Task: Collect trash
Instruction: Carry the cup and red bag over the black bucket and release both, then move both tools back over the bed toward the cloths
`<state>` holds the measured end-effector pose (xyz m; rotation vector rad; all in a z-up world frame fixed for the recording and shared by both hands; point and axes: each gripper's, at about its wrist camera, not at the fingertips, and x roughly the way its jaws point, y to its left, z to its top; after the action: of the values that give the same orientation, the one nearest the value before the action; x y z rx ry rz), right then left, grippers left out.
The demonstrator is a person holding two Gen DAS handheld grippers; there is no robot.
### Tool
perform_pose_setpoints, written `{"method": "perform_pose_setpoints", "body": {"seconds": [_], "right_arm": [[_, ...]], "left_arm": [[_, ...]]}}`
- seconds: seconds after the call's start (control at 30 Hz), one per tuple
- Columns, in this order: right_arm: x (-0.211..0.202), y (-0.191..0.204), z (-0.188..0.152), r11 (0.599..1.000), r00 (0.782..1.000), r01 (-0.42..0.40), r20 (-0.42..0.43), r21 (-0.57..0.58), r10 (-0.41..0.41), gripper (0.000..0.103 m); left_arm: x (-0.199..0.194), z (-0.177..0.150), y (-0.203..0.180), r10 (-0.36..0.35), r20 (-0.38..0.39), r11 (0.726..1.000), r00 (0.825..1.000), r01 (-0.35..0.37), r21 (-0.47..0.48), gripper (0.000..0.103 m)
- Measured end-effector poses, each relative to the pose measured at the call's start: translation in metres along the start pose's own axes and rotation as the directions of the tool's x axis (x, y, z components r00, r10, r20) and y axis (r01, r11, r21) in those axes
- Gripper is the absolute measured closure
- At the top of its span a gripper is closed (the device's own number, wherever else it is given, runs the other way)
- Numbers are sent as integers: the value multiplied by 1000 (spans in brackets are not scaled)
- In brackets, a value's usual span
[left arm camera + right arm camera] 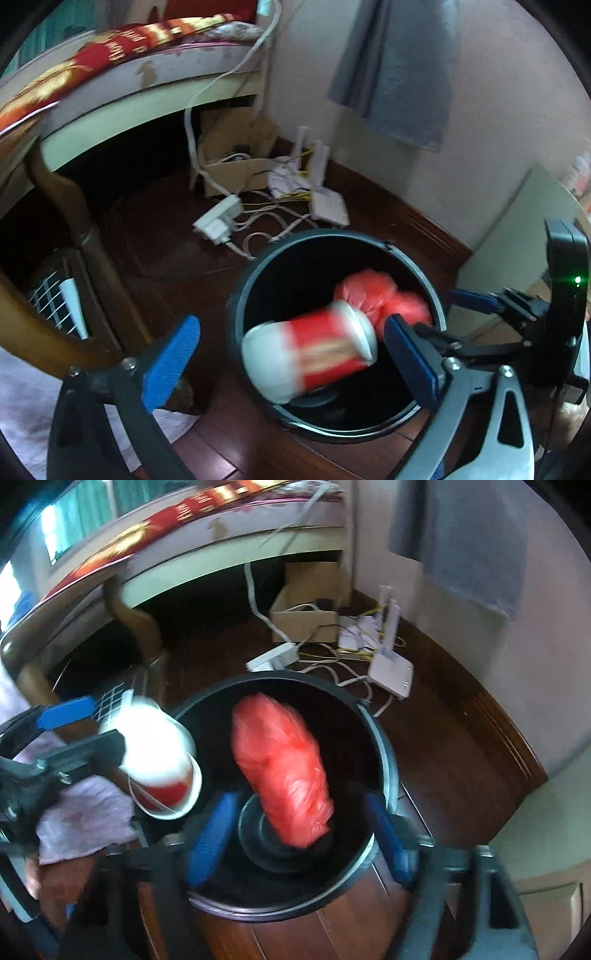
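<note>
A black round bin (255,269) stands on the dark wooden floor. My left gripper (291,354) is open wide over its mouth. A red and white paper cup (306,358) lies blurred between the blue pads and touches neither. In the right wrist view the same cup (155,753) shows at the bin's left rim (384,746), beside my left gripper (98,727). My right gripper (301,834) is open above the bin. A red plastic bag (284,764), blurred, hangs loose between its fingers inside the bin. The left wrist view shows that bag (376,295) beyond the cup.
Behind the bin lie a white power strip (218,221), a white router (328,206), tangled cables and an open cardboard box (236,162). A bed frame (110,110) and a wooden leg (70,206) stand on the left. A pale cloth (85,812) lies on the floor.
</note>
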<state>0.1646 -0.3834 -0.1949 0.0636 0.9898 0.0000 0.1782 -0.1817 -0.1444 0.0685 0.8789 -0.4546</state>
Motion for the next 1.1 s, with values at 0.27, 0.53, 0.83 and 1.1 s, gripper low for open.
{"method": "perform_pose_setpoints", "body": {"seconds": [0.27,0.53,0.83,1.1], "right_arm": [[-19,2,-4,1000,999,19,37,-1,-19,14],[-38,23,2,999,997,12,82,-44,-9,14],[-85,55,16,994,987,28,162,-106,-10,4],[-130,102,40,984,969,54,248,-172,-10,0]], "left_arm": [[-11,-6,2,51,30,999,998,-51,4,0],[-30,-7,0,76,53,997,996,-77,10,0],[-93,-7,13,118,134,993,984,-115,-24,0],[-147,-5,39,162,196,984,967,-144,-104,0]]}}
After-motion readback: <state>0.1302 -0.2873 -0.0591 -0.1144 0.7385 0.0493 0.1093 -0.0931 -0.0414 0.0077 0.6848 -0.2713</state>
